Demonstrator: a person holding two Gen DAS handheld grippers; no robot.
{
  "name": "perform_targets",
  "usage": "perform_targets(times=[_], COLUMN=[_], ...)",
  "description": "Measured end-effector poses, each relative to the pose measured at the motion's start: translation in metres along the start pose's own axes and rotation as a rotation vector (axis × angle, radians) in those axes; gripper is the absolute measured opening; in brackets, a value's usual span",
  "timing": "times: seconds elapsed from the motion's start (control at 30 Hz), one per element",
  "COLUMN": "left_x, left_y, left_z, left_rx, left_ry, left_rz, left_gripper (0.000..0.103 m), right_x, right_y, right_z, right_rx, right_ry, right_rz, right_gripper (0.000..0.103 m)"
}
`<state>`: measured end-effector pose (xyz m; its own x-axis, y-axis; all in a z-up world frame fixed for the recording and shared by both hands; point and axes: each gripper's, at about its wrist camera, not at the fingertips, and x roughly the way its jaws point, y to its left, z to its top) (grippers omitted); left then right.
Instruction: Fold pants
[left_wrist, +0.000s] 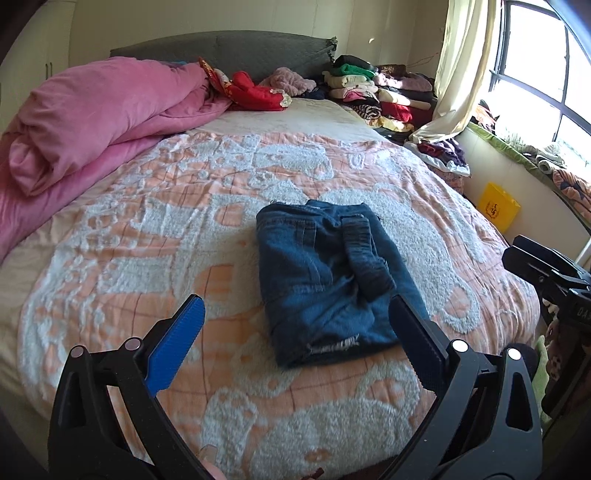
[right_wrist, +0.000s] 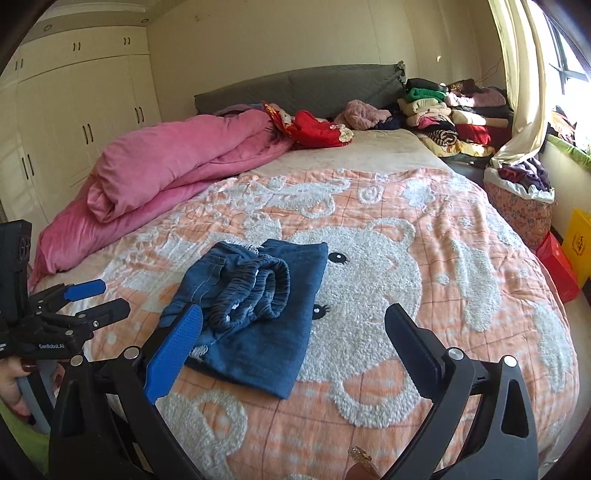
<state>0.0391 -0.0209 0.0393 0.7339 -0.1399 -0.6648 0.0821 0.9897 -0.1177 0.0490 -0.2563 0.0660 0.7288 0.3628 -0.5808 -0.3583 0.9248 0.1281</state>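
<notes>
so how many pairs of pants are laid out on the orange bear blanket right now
1: the folded jeans lie mid-blanket, ahead of both open grippers, left gripper and right gripper. The clothes pile by the headboard may hide others.

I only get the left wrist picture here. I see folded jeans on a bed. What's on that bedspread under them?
Observer: A big white bear face on the bedspread; the jeans lie beside its eyes.
Operator: Is anything to the left of the bed?
Observer: Cream wardrobe doors with dark handles.
Operator: And that black thing at my right edge?
Observer: The right gripper, fingers spread open, holding nothing. The left gripper is open too.
</notes>
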Motion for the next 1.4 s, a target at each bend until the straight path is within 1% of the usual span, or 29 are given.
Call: perform_targets(times=[0.1,0.2,0.47,0.57,0.67,1.0,1.4], left_x=[-0.003,-0.002,0.013,0.020,0.022,0.021,0.019], left_y=[0.004,0.006,0.009,0.011,0.013,0.013,0.012], left_z=[-0.007,-0.016,-0.053,-0.063,-0.064,-0.062,-0.062], left_rx=[-0.006,-0.019,-0.024,-0.039,-0.049,-0.050,-0.054], left_ry=[0.007,0.031,0.115,0.148,0.154,0.153,0.149], left_rz=[0.008,0.006,0.001,-0.003,-0.001,0.011,0.014], left_gripper=[0.093,0.093,0.093,0.093,0.093,0.093,0.093], right_x=[-0.006,-0.008,0.006,0.011,0.014,0.015,0.010], right_y=[0.004,0.007,0.011,0.010,0.006,0.011,0.011], right_z=[-0.007,-0.019,-0.058,-0.064,-0.066,-0.067,-0.066], right_rx=[-0.012,-0.016,-0.009,-0.011,0.009,-0.003,0.003], right_ry=[0.004,0.018,0.116,0.134,0.145,0.147,0.143], right_rz=[-0.008,-0.016,-0.018,-0.046,-0.037,-0.031,-0.041], right_gripper=[0.098,0.098,0.098,0.098,0.098,0.098,0.098])
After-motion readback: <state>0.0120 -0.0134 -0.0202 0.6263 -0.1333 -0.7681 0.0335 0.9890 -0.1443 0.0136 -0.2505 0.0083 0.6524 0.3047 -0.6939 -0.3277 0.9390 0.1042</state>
